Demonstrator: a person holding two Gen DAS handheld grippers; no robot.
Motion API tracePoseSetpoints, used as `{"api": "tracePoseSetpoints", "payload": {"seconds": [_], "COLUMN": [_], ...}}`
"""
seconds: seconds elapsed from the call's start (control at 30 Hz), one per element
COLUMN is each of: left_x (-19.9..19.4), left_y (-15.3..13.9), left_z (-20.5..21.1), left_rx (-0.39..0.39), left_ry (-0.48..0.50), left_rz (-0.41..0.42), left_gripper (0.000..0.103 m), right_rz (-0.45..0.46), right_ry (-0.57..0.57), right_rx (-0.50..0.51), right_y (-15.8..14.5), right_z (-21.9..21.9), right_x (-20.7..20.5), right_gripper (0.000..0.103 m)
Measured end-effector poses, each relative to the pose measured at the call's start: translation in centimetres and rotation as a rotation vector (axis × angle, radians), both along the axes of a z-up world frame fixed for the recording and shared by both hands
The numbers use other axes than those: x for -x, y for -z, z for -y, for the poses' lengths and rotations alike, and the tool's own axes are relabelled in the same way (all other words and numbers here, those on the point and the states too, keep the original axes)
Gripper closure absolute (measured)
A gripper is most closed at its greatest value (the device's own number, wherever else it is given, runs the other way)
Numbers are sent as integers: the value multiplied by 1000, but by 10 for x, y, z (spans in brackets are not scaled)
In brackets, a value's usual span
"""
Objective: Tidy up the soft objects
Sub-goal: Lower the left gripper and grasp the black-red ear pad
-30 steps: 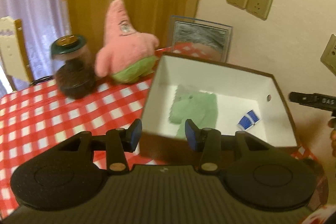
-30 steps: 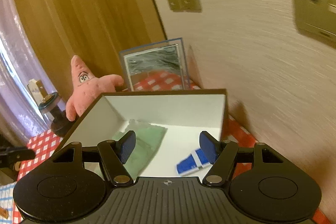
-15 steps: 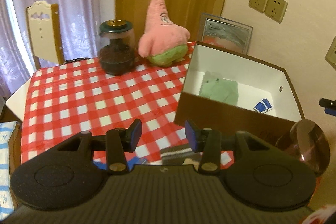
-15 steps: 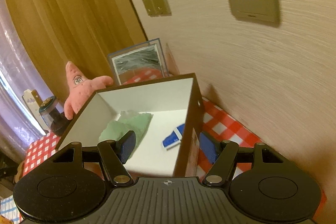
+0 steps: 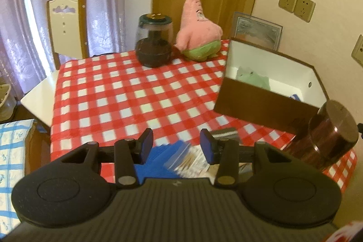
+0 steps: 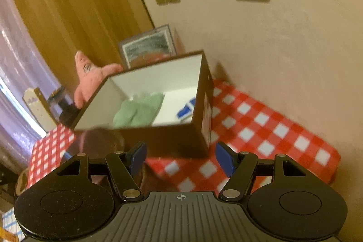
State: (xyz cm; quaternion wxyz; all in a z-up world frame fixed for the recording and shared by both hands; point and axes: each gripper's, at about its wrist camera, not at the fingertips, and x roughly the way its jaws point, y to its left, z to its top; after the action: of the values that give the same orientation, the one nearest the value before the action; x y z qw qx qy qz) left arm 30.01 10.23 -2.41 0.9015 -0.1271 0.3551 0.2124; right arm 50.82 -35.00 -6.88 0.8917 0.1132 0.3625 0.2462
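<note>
- Left wrist view: the left tongs [image 5: 177, 146] hang spread and empty above the near edge of the checkered desk [image 5: 127, 96].
- Just below them lie a blurred blue packet [image 5: 163, 155] and some printed paper; I cannot tell what these are.
- The brown box [image 5: 265, 103] stands ahead to the right, the green cloth [image 5: 253, 79] lying on its white floor, well apart from the tongs.
- A pink starfish plush [image 5: 197, 28] sits at the far edge beside a dark jar [image 5: 154, 37]; open checkered cloth stretches between them and the tongs.
- A brown tape roll [image 5: 329, 137] stands by the box's near right corner.
- Right wrist view: the right tongs [image 6: 180, 158] are spread, holding nothing, just short of the box's [image 6: 172, 137] near wall.
- The green cloth [image 6: 138, 110] and a blue-white item [image 6: 187, 108] lie inside; bare desk [image 6: 261, 128] runs right to the wall.
</note>
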Motion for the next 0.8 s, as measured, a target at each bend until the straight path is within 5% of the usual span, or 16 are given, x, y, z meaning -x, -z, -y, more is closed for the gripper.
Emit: {"api": "tracePoseSetpoints", "payload": {"seconds": [0.8], "left_x": [53], "left_y": [55], "left_z": [17], "left_rx": [75], "left_ry": [106], "left_rz": [-128], "left_gripper": [61], "right_rz": [-144], "right_ry": [-276], "right_rx": [80], "right_y": [51], "right_z": [-95], "right_x": [113], "right_gripper": [36]}}
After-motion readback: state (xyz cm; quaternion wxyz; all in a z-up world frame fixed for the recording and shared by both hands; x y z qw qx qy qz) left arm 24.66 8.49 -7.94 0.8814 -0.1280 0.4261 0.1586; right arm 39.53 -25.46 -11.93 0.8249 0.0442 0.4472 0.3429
